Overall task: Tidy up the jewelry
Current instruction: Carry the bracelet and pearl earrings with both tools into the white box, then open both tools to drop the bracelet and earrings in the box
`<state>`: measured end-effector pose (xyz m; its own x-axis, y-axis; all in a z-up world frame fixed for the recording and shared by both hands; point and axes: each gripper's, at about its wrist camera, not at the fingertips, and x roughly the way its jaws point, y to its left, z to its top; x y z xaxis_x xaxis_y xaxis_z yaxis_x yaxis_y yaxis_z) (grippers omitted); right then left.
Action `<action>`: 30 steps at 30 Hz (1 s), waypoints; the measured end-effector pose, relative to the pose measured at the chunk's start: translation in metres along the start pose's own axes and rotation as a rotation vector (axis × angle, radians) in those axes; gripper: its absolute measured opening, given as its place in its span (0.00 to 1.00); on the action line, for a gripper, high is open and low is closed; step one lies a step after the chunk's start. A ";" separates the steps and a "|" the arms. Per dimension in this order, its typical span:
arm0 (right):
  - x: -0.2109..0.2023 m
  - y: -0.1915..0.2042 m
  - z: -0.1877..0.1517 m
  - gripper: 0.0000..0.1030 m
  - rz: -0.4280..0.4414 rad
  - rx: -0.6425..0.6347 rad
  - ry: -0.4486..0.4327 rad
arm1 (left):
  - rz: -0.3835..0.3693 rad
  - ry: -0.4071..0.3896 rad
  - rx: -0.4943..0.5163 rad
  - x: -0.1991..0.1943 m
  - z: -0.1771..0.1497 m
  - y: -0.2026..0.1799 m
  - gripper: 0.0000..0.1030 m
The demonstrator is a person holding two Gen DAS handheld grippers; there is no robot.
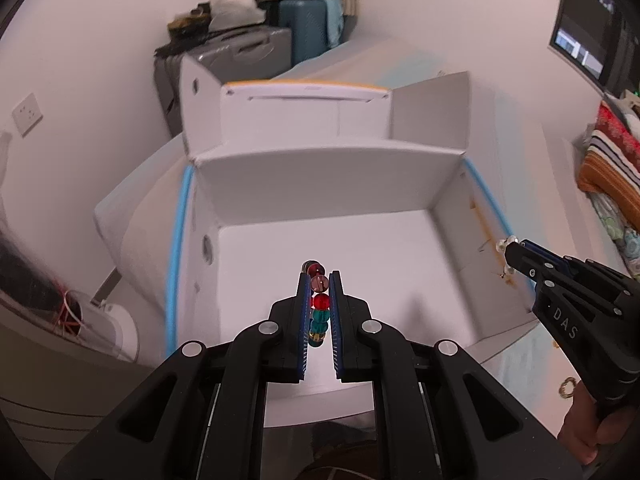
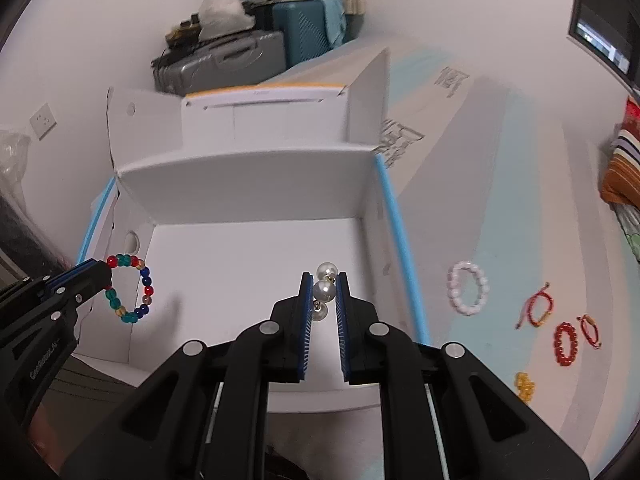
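a white cardboard box (image 2: pixel 256 264) with blue-taped edges is seen open on a pale surface, its flaps standing up at the far side. its floor looks bare; nothing is seen lying in it.

the left tongs (image 1: pixel 320 280) are closed on a bead bracelet (image 1: pixel 318 304) of red, teal, blue and amber beads, which is held above the box floor near the left wall. in the right wrist view the same bracelet (image 2: pixel 130 290) is seen as a full ring hanging from the tips of the left tongs (image 2: pixel 100 270).

the right tongs (image 2: pixel 324 280) are nearly shut, gripping pearl earrings (image 2: pixel 324 290) between the blue pads; one pearl is seen above the tips and one below. they are held over the right part of the box. in the left wrist view the right tongs (image 1: pixel 510 250) are seen at the box's right wall, with pale beads at the tips.

outside the box, to its right, more jewelry is laid out: a white bracelet (image 2: pixel 468 288), a red cord (image 2: pixel 536 308), a red bracelet (image 2: pixel 566 344), a second cord (image 2: pixel 592 328) and a yellow piece (image 2: pixel 526 388).
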<state>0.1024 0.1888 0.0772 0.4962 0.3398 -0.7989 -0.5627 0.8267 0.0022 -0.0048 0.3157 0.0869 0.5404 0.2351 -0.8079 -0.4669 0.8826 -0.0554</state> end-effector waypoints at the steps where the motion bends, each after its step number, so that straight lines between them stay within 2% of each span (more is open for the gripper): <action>1: 0.006 0.006 0.000 0.10 0.003 -0.008 0.010 | 0.004 0.006 -0.005 0.002 -0.002 0.004 0.08; 11: 0.049 0.022 -0.010 0.10 -0.001 -0.013 0.104 | 0.062 0.102 -0.028 0.041 -0.012 0.027 0.08; 21: 0.078 0.027 -0.011 0.10 -0.007 0.003 0.181 | 0.063 0.187 -0.049 0.076 -0.023 0.040 0.09; 30: 0.091 0.028 -0.012 0.11 0.008 0.011 0.214 | 0.086 0.183 -0.046 0.081 -0.024 0.043 0.11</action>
<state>0.1238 0.2378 -0.0029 0.3396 0.2444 -0.9083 -0.5582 0.8296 0.0145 0.0022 0.3626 0.0049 0.3628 0.2276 -0.9037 -0.5399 0.8417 -0.0047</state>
